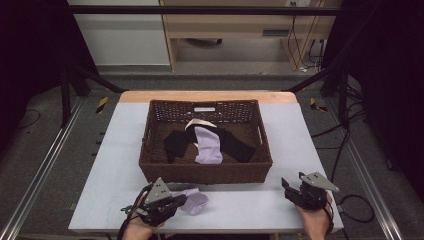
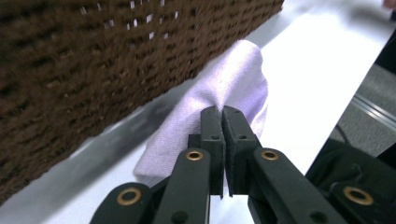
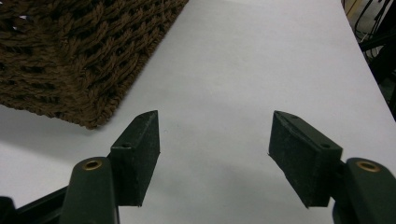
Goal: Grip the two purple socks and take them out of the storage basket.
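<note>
now the left gripper (image 2: 223,116) jaws pinch the lilac sock (image 2: 224,88); right gripper (image 3: 215,140) jaws gape empty.

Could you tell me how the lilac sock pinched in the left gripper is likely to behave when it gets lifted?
The lilac sock is soft knit cloth, so it will probably droop from the left gripper. It looks light. Its fuzzy surface should not slip easily.
</note>
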`<state>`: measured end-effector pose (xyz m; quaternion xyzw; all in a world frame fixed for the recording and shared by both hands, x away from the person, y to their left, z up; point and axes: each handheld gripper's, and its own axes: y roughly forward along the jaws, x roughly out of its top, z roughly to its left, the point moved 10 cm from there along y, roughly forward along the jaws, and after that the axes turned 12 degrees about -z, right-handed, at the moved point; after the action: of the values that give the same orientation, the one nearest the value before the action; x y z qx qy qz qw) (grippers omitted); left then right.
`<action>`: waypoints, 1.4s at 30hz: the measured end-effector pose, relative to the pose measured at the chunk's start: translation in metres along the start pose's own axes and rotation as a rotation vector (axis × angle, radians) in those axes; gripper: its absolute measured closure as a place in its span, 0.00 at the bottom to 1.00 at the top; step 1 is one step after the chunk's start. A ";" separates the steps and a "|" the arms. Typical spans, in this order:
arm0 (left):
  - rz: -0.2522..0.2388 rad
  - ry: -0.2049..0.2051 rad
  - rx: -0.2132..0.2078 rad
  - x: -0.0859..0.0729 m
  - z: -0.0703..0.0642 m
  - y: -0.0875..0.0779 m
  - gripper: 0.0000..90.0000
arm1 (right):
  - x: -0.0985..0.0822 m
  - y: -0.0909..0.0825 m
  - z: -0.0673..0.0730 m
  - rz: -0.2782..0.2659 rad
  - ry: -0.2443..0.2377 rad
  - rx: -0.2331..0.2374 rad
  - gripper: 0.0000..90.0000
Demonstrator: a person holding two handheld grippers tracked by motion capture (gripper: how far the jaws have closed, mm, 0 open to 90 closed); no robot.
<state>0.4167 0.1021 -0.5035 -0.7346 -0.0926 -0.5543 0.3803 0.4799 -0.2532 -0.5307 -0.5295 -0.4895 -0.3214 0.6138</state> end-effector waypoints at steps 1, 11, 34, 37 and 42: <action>0.007 -0.008 0.011 -0.003 0.001 0.002 0.94 | 0.000 0.000 0.000 0.000 -0.001 0.000 0.37; -0.015 -0.042 0.067 0.001 0.008 0.000 0.62 | 0.000 0.001 0.000 -0.003 -0.009 0.002 0.36; -0.216 -0.019 0.147 0.086 0.037 -0.035 0.59 | -0.001 0.003 0.001 0.001 -0.003 -0.002 0.35; -0.213 -0.019 0.161 0.096 0.045 -0.031 0.59 | 0.000 0.003 0.000 -0.002 -0.005 -0.001 0.35; -0.221 0.003 0.179 0.116 0.054 -0.023 0.59 | 0.000 0.003 0.001 -0.001 -0.004 -0.003 0.35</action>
<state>0.4868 0.1204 -0.3953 -0.6823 -0.2215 -0.5833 0.3809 0.4826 -0.2517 -0.5316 -0.5307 -0.4906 -0.3214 0.6119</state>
